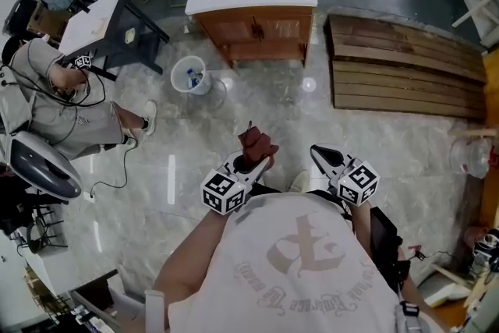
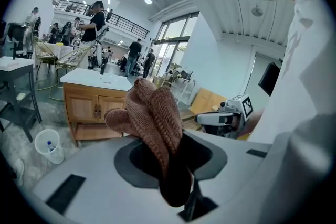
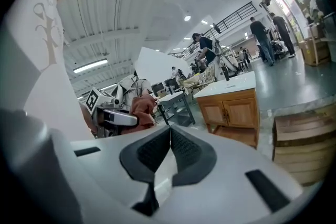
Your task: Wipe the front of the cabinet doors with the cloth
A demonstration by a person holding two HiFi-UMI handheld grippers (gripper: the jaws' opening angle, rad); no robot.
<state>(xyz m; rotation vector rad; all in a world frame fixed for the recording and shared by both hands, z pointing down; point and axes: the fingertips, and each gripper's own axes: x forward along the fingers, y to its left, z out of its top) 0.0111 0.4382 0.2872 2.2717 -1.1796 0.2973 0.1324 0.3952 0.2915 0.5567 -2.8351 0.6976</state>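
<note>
Head view: the left gripper (image 1: 257, 162) is pinching the brown cloth (image 1: 256, 143) upright, well apart from the wooden cabinet (image 1: 257, 31) across the floor. A bucket (image 1: 189, 76) is standing near the cabinet's left corner and probably risking a knock on approach. Left gripper view: the jaws are clamping only the cloth's lower fold while the bulk is bunching above, so wiping pressure may be pulling it free. Right gripper view: the right gripper (image 3: 169, 152) is showing its jaws pressed together on nothing, and the door handles (image 3: 223, 112) may be threatening to snag the knit.
</note>
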